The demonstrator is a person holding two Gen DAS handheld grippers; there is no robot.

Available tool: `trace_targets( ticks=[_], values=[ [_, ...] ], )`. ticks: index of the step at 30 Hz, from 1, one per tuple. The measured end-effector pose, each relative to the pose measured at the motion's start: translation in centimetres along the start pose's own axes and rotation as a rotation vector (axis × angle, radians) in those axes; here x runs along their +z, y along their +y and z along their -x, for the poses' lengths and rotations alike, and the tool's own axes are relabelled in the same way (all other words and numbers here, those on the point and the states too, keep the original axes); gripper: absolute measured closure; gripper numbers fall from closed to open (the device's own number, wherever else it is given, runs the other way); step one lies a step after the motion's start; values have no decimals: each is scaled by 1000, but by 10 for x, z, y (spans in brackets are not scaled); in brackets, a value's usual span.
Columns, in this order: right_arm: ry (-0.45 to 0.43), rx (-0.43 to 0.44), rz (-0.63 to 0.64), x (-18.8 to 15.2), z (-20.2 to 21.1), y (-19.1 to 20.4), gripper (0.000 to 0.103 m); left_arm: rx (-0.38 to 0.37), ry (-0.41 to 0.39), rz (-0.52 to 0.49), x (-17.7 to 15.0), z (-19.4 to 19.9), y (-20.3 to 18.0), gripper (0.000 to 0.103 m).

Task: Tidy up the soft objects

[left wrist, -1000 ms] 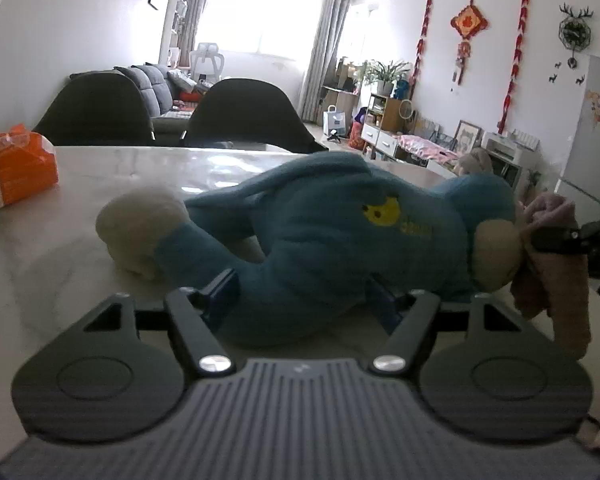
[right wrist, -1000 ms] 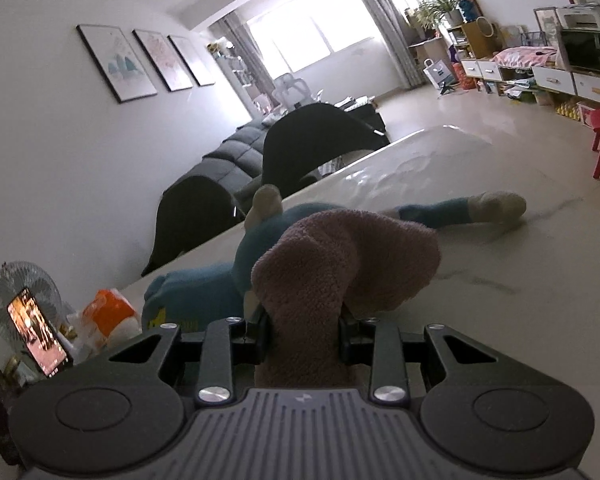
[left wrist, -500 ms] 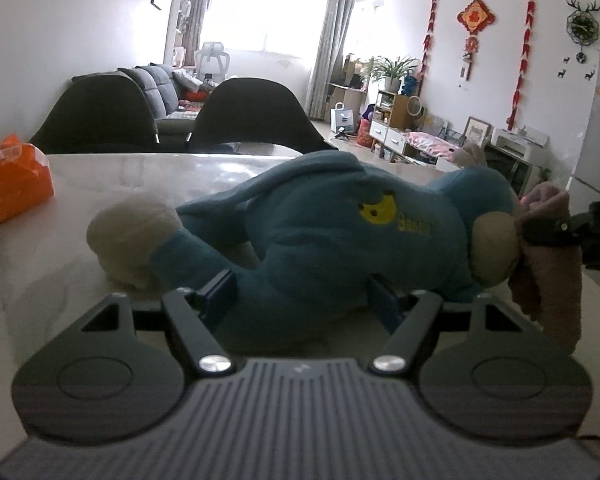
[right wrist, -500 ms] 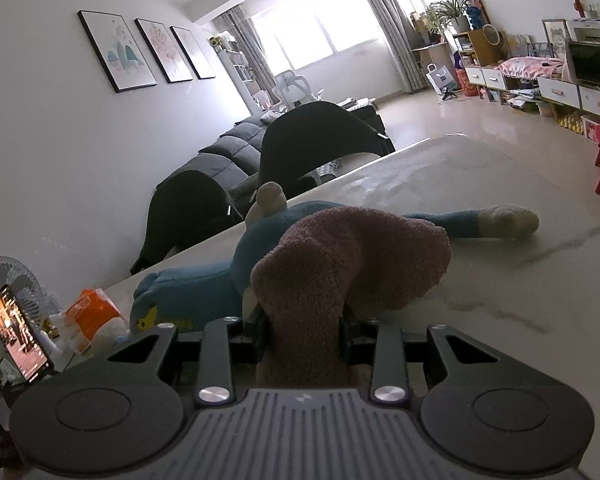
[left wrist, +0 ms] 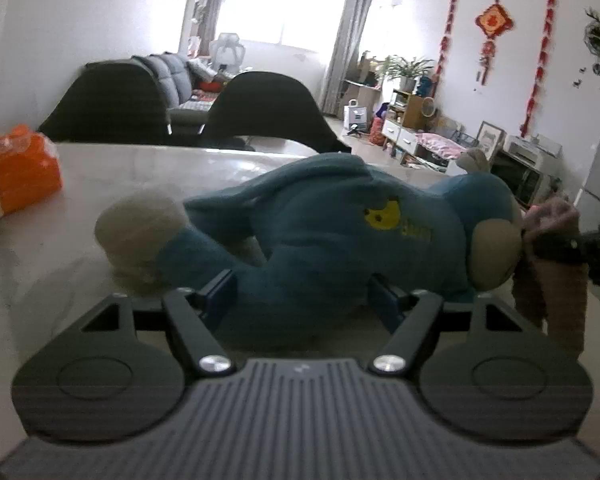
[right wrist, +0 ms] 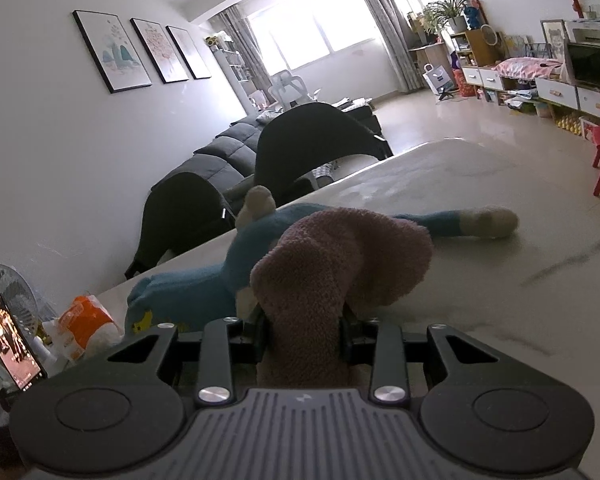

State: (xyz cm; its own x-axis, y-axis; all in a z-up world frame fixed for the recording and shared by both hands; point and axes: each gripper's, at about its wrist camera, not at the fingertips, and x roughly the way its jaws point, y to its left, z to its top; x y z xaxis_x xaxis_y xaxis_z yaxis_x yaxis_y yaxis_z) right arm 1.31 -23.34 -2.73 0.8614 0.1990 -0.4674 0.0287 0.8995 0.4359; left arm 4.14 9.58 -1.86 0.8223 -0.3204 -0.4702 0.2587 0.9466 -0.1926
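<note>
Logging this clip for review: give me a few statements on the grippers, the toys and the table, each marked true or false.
1. The right gripper is clamped on a pinkish-brown plush piece. True.
2. The left gripper is shut tight on the blue plush toy. False: its jaws stand wide, one on each side of the toy's body.
3. The blue plush toy lies on the marble table. True.
4. An orange package sits on the blue toy's back. False: it rests on the table, apart from the toy.
5. Two dark chairs stand at the table's far side. True.
</note>
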Motion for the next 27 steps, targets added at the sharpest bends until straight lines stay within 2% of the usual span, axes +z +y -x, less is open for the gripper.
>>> trace_targets(
  ticks=[6,17,21,27],
  values=[
    [-1,-32,-9,-6,14,-10,66,-8,17,53,-8,7,4,27],
    [38,-32,18,-21,24,-8,66,-32,39,30,-20,12,-10,22],
    [34,-104,62,-18,23,-7,66,-37,41,14,-21,14,-15,21],
    [50,-192,66,-1,5,-28,66,-34,56,3,-18,10,-27,18]
  ],
)
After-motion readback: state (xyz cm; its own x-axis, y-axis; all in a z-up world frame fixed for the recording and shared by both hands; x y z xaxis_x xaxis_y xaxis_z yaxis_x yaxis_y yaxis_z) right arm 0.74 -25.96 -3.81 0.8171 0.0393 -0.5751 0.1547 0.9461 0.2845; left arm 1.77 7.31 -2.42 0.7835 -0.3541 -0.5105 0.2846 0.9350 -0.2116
